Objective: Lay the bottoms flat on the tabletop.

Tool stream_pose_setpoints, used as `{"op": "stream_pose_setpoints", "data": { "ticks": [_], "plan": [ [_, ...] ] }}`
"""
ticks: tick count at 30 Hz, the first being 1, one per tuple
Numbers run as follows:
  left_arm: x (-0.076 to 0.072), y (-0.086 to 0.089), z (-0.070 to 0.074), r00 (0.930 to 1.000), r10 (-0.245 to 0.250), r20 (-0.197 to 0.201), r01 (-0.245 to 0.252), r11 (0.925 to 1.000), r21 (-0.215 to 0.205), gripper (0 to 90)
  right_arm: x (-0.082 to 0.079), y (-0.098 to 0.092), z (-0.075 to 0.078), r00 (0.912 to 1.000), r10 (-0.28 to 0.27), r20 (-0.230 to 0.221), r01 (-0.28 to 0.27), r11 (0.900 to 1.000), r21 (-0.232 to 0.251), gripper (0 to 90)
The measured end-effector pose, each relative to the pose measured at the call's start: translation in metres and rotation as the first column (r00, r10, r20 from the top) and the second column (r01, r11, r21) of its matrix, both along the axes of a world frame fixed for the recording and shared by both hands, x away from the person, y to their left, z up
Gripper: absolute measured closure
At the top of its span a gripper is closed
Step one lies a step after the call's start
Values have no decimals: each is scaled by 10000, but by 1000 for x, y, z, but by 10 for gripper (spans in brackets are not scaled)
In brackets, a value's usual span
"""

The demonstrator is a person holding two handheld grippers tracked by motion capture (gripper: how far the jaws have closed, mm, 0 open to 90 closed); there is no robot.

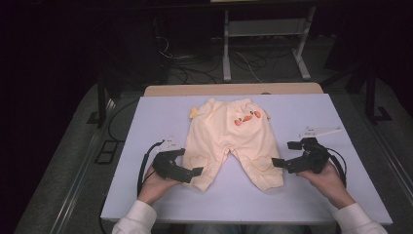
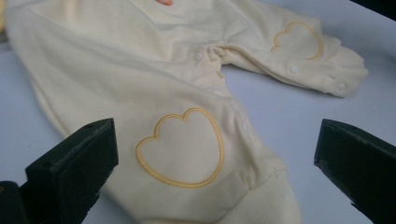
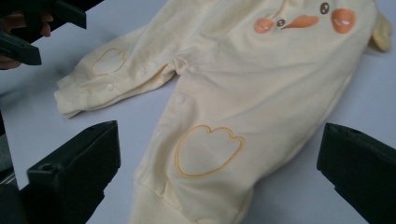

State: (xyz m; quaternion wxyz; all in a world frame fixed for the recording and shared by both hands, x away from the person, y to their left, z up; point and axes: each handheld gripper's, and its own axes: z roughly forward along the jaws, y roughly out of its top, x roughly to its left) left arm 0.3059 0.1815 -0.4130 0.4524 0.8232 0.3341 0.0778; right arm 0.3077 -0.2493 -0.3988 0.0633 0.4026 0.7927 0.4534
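Observation:
Pale yellow baby trousers (image 1: 226, 136) lie flat on the white table (image 1: 302, 112), waist at the far side, both legs pointing toward the person. An orange duck face (image 1: 247, 118) is printed near the waist. My left gripper (image 1: 191, 162) stands open at the cuff of the left leg; in the left gripper view its jaws are wide apart either side of the heart-shaped knee patch (image 2: 182, 149), without pressing on the cloth. My right gripper (image 1: 282, 153) is open beside the right leg's cuff, and the foot-shaped patch (image 3: 208, 149) lies between its spread jaws.
A wooden edge (image 1: 234, 89) borders the table's far side. Behind it on the dark floor stand white frame legs (image 1: 226, 48) among loose cables (image 1: 195, 68). Bare tabletop extends left and right of the trousers. The left gripper (image 3: 42, 28) appears far off in the right gripper view.

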Motion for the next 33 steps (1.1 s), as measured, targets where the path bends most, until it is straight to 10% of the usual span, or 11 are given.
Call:
{"op": "stream_pose_setpoints", "data": {
  "ticks": [33],
  "plan": [
    [-24, 45, -16, 9901, 978, 1006, -903, 9930, -762, 0, -41, -49, -33, 9901, -1116, 855, 1103, 9937, 195, 0]
  ]
}}
